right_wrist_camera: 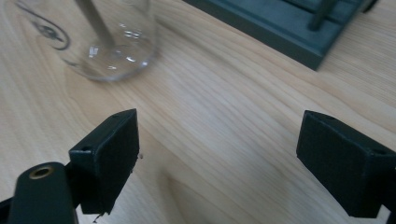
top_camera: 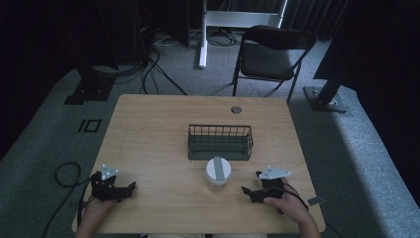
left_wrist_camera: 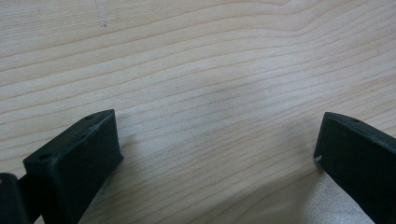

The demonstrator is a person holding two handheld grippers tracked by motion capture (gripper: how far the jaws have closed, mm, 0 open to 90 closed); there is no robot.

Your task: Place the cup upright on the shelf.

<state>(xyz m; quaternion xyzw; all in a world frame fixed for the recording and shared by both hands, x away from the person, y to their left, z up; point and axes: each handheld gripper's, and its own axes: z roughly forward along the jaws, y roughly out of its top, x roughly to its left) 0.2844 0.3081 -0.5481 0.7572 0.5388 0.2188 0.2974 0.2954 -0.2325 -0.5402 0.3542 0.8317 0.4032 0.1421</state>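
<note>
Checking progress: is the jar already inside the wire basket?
No, the jar stands on the table in front of the wire basket.

Left gripper and right gripper, jaws wide apart, low, well apart.

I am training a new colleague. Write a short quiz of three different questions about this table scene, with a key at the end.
1. True or false: the jar stands inside the wire basket.
2. Multiple choice: which tongs are nearer to the jar? A) the left tongs B) the right tongs C) both touch it
3. Fill in: the jaws of both tongs are ____, with nothing between them.

Key:
1. False. The jar stands on the table, just in front of the basket on the person's side.
2. B. The right gripper view shows the jar's clear base close ahead, apart from the jaws.
3. Open.
</note>
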